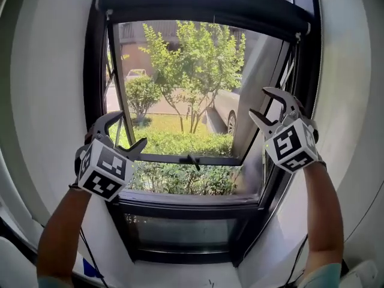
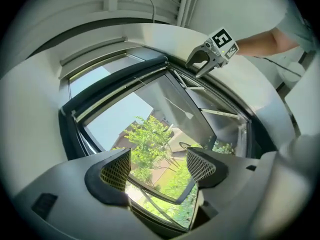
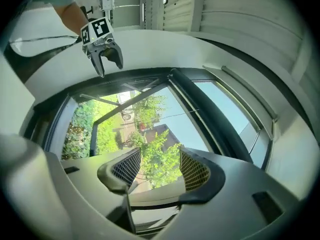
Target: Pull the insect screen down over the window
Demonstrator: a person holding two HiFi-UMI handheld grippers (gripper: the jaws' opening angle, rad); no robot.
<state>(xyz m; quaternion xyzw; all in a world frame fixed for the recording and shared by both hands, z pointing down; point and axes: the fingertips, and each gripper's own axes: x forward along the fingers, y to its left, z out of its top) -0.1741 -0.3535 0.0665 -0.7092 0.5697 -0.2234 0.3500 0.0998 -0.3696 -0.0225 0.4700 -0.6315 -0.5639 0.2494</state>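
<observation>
The right gripper (image 3: 159, 165) sits at 6 o'clock, its jaws apart with nothing gripped; green trees (image 3: 145, 109) show through the gap, beyond the dark window frame (image 3: 210, 119). At 11 o'clock, the left gripper (image 3: 111, 66) also has its jaws apart.

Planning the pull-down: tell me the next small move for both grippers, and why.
Likely raise both grippers to the dark screen housing atop the window frame and close on its lower edge. The left gripper and right gripper hang below it, jaws apart and empty, and no screen covers the opening yet.
</observation>
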